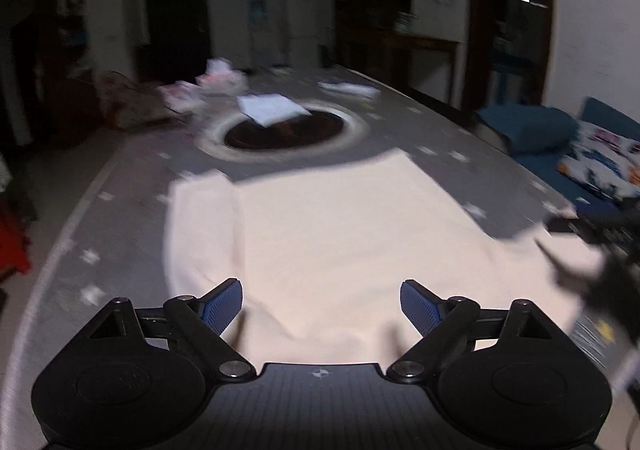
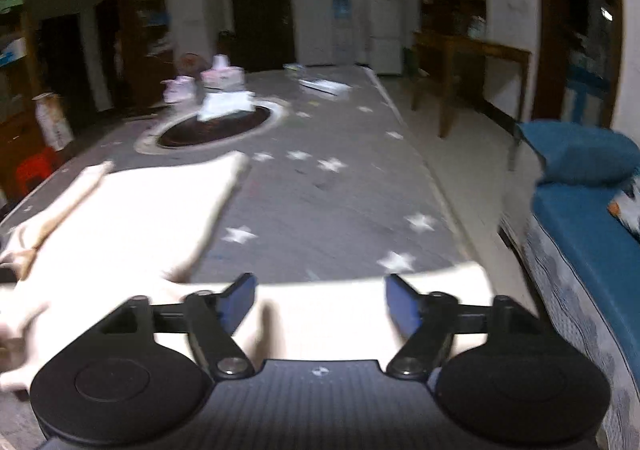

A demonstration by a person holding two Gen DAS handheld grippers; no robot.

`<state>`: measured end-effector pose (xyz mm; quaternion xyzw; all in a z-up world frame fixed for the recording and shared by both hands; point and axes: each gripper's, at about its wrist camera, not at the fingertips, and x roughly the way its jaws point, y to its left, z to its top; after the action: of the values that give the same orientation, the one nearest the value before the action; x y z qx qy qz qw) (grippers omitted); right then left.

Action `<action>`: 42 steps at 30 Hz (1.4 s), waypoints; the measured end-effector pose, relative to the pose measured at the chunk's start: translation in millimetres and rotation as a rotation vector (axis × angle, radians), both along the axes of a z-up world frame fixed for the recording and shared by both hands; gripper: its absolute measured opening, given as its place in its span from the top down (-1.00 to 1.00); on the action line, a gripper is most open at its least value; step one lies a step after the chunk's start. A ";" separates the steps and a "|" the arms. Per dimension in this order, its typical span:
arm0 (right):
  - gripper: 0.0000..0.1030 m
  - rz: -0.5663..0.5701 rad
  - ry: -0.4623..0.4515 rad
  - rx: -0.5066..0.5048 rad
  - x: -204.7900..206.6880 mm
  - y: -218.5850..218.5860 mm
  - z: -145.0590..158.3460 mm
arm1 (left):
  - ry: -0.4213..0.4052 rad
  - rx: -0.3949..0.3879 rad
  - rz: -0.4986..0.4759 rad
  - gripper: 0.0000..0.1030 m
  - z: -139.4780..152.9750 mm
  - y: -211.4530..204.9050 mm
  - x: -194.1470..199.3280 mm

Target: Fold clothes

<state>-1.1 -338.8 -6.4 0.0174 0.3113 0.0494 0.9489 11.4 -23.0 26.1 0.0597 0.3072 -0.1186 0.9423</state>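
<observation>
A cream garment lies spread flat on a grey star-patterned surface, one side strip folded inward at its left. My left gripper hovers open over the garment's near edge, nothing between its blue pads. At the right edge of the left wrist view, the dark blurred shape of the other gripper sits at the garment's corner. In the right wrist view the same garment stretches left, and a part of it lies under my open right gripper.
A dark round inset with a white folded cloth on it lies beyond the garment. Pink-white items and papers sit farther back. A blue sofa with cushion borders the right side. A wooden table stands behind.
</observation>
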 end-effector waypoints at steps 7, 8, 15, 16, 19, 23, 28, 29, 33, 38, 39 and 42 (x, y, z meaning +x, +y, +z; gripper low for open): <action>-0.57 0.202 -0.019 0.024 13.0 60.1 10.3 | 0.003 0.001 0.161 -0.69 7.7 37.5 59.6; -0.57 0.228 -0.019 0.025 14.6 68.2 10.3 | 0.010 0.005 0.179 -0.69 6.7 41.5 69.1; -0.58 0.361 0.010 0.021 19.6 113.2 3.2 | 0.059 -0.032 0.261 -0.43 -4.6 66.3 132.6; -0.58 0.374 0.016 0.019 20.1 117.9 1.6 | 0.063 -0.036 0.268 -0.39 -6.8 68.3 139.8; -0.58 0.397 0.035 0.018 22.2 126.6 -3.6 | 0.077 -0.051 0.290 -0.32 -13.4 74.5 163.3; -0.58 0.411 0.062 0.021 26.3 132.9 -10.4 | 0.104 -0.071 0.309 -0.22 -23.4 79.6 192.3; -0.63 0.416 0.081 0.022 27.1 135.5 -15.9 | 0.116 -0.068 0.320 -0.17 -34.4 80.1 219.3; -0.63 0.417 0.082 0.021 27.3 135.9 -16.2 | 0.122 -0.068 0.319 -0.16 -36.4 79.9 223.0; -0.64 0.414 0.085 0.027 28.1 135.6 -16.3 | 0.138 -0.085 0.314 -0.10 -42.7 81.4 230.1; -0.66 0.409 0.086 0.026 28.2 135.7 -16.4 | 0.128 -0.100 0.283 0.48 -42.5 83.1 228.4; -0.66 0.409 0.085 0.023 28.0 135.9 -16.4 | 0.129 -0.114 0.274 0.67 -42.0 84.3 227.9; -0.66 0.406 0.084 0.016 27.5 136.7 -16.5 | 0.105 -0.119 0.267 0.78 -40.2 84.6 221.5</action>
<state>26.4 -202.2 -22.8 -0.0360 0.3474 0.2414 0.9054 232.9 61.6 -14.1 -0.0439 0.3537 -0.0133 0.9342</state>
